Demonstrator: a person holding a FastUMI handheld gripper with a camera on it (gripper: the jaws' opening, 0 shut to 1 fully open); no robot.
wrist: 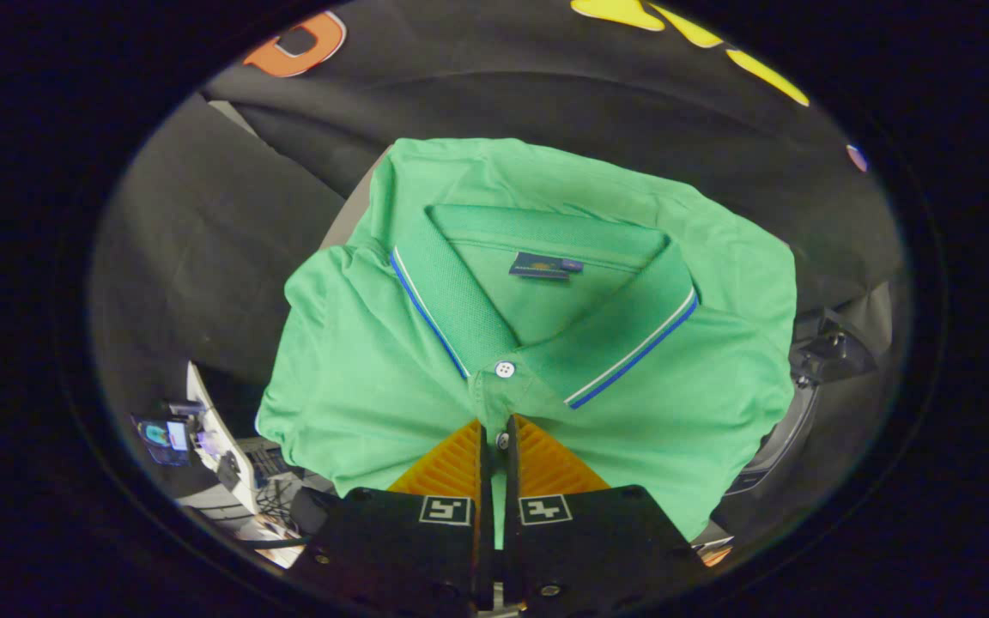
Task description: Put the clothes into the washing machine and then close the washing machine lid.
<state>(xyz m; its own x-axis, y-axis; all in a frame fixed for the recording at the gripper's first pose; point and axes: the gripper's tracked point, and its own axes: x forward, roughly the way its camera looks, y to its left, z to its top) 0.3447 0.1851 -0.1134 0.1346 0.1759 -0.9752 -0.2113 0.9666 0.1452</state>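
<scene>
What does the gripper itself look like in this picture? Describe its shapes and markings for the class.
The gripper has two ribbed, wedge-shaped fingers tapering toward their tips. Behind them sit two black blocky housings, each carrying a small square tag with a white-outlined black-and-white pattern. Small screws show on the housings.

The green polo shirt (537, 343) hides whatever supports it beyond the gripper (494, 438), whose nearly closed fingers cover part of its placket.
</scene>
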